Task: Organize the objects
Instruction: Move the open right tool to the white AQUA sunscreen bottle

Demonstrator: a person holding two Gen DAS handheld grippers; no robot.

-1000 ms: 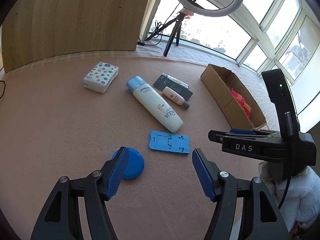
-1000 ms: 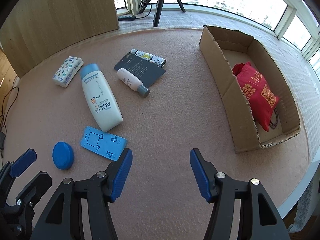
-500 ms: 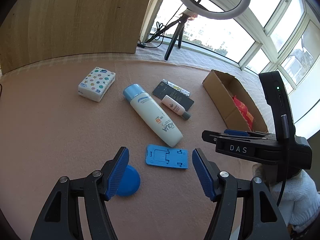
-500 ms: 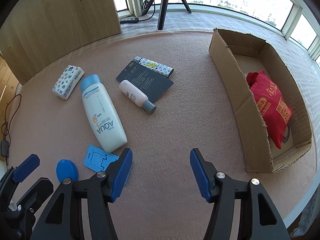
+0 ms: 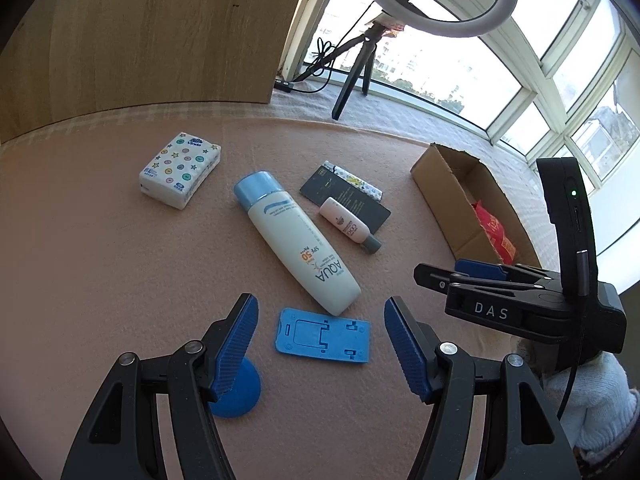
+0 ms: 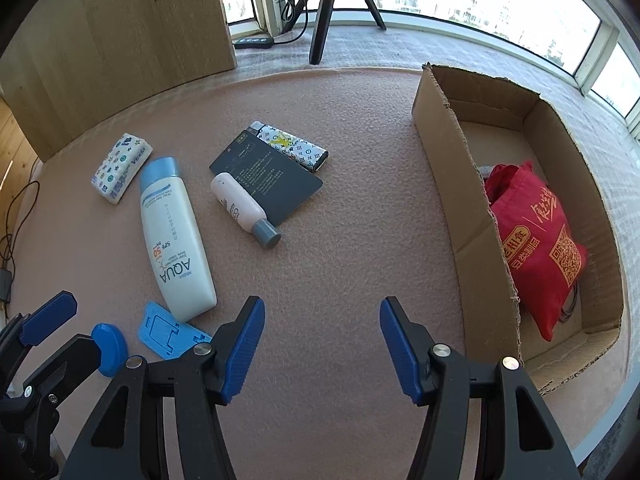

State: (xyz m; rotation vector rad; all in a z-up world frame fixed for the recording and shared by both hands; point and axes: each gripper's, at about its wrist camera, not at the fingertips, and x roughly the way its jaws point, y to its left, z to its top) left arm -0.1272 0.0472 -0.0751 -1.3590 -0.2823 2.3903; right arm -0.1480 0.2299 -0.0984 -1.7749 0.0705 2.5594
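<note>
My left gripper [image 5: 320, 344] is open and empty above a flat blue plastic stand [image 5: 322, 337] and a round blue lid [image 5: 236, 394]. A white AQUA sunscreen bottle [image 5: 296, 242], a small pink-white bottle [image 5: 349, 230], a dark card [image 5: 345, 198], a patterned lighter [image 6: 290, 145] and a tissue pack [image 5: 180, 169] lie on the pink felt. My right gripper [image 6: 322, 340] is open and empty over bare felt. It stands left of the cardboard box [image 6: 452, 184], which holds a red bag [image 6: 536, 248].
A wooden panel [image 5: 140, 40] stands at the back left. A ring light on a tripod [image 5: 360, 68] stands by the windows. The table's edge runs just right of the box. Cables [image 6: 12, 232] lie at the far left.
Both grippers have pulled back and up; the objects sit farther forward in both views. The blue lid now lies under my left finger. Nothing was taken hold of.
</note>
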